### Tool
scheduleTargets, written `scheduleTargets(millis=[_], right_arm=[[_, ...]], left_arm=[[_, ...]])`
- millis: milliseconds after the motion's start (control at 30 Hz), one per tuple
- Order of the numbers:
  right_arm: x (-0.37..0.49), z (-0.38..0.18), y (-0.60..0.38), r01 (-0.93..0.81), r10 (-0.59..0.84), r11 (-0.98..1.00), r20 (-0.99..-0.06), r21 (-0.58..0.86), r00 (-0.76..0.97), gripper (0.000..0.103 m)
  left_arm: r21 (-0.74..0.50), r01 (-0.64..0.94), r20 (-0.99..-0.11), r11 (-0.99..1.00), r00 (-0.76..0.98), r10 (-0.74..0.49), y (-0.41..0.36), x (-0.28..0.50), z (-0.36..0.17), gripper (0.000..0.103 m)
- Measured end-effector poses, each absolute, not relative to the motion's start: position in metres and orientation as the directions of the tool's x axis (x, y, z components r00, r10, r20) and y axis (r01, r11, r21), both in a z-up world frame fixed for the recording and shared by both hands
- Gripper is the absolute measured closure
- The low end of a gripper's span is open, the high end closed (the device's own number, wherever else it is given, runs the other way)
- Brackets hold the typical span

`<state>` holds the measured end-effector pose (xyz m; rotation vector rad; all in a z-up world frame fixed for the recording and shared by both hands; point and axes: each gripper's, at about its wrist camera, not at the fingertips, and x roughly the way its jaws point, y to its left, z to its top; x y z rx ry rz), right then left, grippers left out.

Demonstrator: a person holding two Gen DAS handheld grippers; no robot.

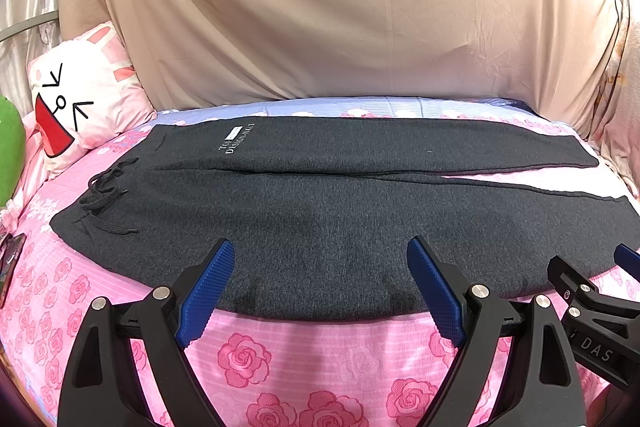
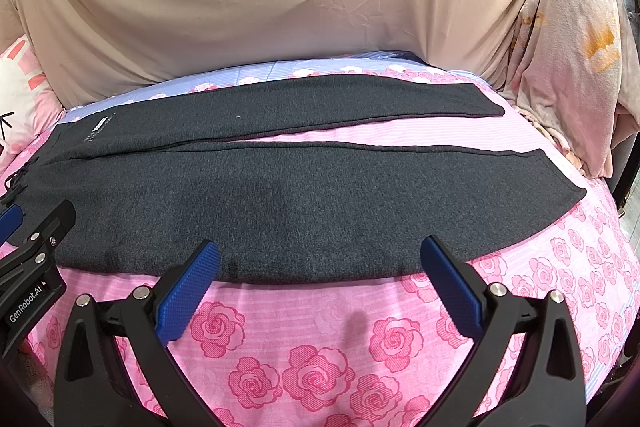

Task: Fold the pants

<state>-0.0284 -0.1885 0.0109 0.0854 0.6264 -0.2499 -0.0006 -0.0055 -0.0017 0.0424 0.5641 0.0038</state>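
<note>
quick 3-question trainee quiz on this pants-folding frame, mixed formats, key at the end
1. True or false: the left claw is shut on the dark grey sweatpants.
2. The drawstring lies toward which side in the left wrist view? A) left B) right C) hidden
3. Fill in: the two pant legs lie ____, with pink rose bedsheet showing between them near the cuffs.

Key: 1 false, both it and the right claw are open; 2 A; 3 apart.

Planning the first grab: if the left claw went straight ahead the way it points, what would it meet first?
Probably the near edge of the dark grey knit pants, lying just ahead of the open left claw; height above the fabric is unclear.
</note>
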Motion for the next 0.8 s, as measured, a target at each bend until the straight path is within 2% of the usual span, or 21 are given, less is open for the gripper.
scheduleTargets(millis=[500,567,733,800], right_arm=[[-0.029,0.008,-0.188,0.257,-0.208,0.966,-0.591,-0.001,0.78,0.005],[-0.028,0.006,-0.189,0.253,-0.202,0.967,-0.595,0.003,0.778,0.005],[-0.022,0.005,-0.211,0.146,-0.068,0.987,-0.641,0.07,0.765,0.005],[-0.012,0.009,-0.234,0.147,-0.108,0.989,-0.629,0.01,0.77,0.005]], left_arm=[[0.04,0.008,-0.536,0.999,0.844,0.015,-0.006,0.0,-0.002,0.017],[0.03,0.009,-0.543,0.999,0.84,0.009,-0.004,0.001,-0.003,0.013],[-0.176,0.082,-0.564,0.981,0.808,-0.169,0.039,0.01,0.002,0.013],[-0.216,0.066,-0.577,0.974,0.797,-0.182,0.069,0.026,0.015,0.013]])
